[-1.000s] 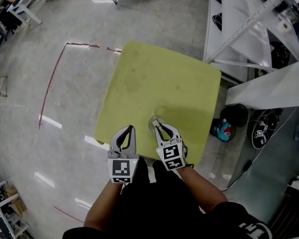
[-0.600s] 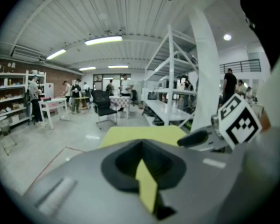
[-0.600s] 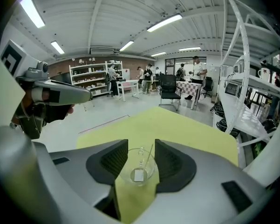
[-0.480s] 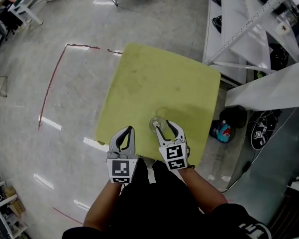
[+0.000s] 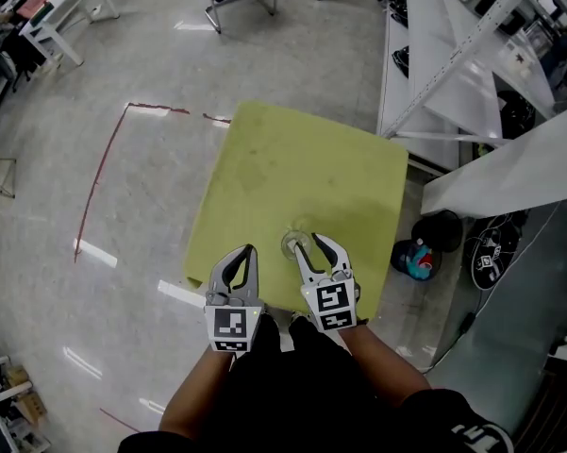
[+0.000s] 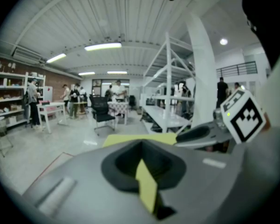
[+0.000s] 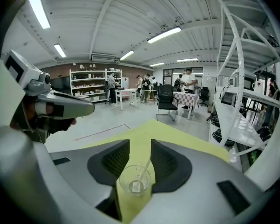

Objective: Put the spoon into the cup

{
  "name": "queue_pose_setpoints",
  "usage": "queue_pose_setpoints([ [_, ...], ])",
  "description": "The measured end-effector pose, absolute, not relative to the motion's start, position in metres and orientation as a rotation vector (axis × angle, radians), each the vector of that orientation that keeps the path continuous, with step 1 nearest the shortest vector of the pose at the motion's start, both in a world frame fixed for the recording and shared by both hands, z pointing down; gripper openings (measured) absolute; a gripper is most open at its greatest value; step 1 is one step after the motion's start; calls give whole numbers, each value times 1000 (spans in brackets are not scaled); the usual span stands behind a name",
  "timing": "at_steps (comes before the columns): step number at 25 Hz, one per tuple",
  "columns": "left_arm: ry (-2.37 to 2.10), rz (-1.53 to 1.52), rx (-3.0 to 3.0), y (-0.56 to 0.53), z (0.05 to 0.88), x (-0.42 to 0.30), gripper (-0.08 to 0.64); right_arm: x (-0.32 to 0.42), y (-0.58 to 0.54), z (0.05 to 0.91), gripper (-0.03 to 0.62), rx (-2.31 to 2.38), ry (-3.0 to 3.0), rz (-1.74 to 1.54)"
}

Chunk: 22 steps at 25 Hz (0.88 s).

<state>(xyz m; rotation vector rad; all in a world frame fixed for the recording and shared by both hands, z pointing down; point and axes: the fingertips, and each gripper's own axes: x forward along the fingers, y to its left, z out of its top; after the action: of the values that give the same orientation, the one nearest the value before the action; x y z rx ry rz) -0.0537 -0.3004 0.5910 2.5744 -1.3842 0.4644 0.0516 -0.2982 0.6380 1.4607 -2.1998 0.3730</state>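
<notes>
**Right gripper opened and lifted off the cup; spoon left inside**

Moved since a second ago: the right gripper (image 5: 308,243), then pinched together at the cup's rim, is now seen with its jaws spread wide. It has been raised a little above the cup (image 5: 295,243). The jaws have just been eased slightly inward again, and nothing is gripped between them.

Item 1, cup: clear, upright, set on the yellow-green table (image 5: 302,159) near its front edge. In the right gripper view the cup (image 7: 135,178) is framed in the gap between the two dark pads, lower than them, with neither pad touching it.

Item 2, spoon (image 7: 142,171): clear plastic, stood inside the cup. Its bowl is at the bottom and its handle is leaned on the rim on the far side. It is too small to be made out in the head view.

Item 3, right gripper (image 7: 140,146): pointed down at the cup from the near side and held by the person's right hand.

Item 4, left gripper (image 5: 248,250): held left of the cup, well apart from it. Its jaws are closed together on nothing, with only a thin strip of table seen through them in the left gripper view (image 6: 140,148).
</notes>
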Motion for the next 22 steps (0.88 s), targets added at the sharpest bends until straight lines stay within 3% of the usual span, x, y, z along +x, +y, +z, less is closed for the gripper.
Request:
queue_pose_setpoints([
  [9,-1351,373,2596,-291,563,-37,8,58,-297,584,16,1550,-2274,264],
  [22,-1372,294,2667,-288,517,-32,6,56,-303,515,6,1611,-2352,98],
])
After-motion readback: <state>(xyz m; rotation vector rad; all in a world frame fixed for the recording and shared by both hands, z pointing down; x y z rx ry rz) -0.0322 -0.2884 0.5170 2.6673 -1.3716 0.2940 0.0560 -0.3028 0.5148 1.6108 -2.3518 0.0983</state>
